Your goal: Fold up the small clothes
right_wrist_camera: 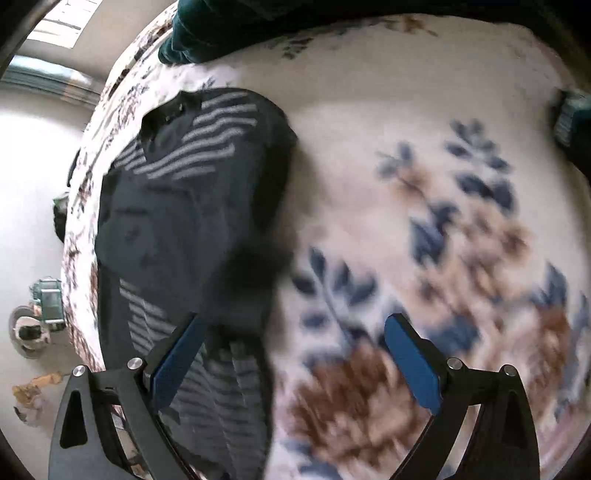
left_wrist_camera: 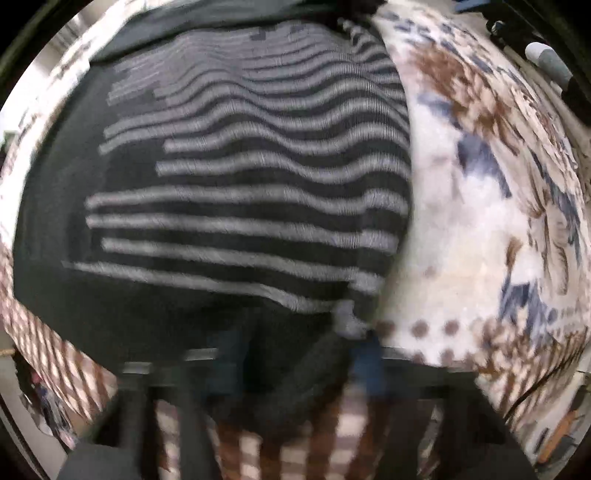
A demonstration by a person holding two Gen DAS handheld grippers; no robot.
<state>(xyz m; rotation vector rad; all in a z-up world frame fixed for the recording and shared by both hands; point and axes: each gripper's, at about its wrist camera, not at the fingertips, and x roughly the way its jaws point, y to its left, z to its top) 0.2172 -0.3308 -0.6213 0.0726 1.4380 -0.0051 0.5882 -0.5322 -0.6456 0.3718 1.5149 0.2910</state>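
A small dark shirt with grey stripes (left_wrist_camera: 236, 192) lies on a floral blanket (left_wrist_camera: 480, 221). In the left wrist view it fills the frame, and its near dark hem (left_wrist_camera: 288, 373) runs down between my left gripper's blurred fingers; the left gripper (left_wrist_camera: 291, 369) looks shut on that hem. In the right wrist view the shirt (right_wrist_camera: 184, 206) lies at the left, folded lengthwise with its collar far. My right gripper (right_wrist_camera: 295, 332) is open, blue pads (right_wrist_camera: 410, 362) wide apart, above the shirt's right edge and the blanket.
The blanket (right_wrist_camera: 424, 206) covers a bed; its left edge drops to a pale floor (right_wrist_camera: 26, 206) with small items. A dark teal cloth pile (right_wrist_camera: 221, 33) lies at the far side. A checked brown border (left_wrist_camera: 332, 443) runs along the near edge.
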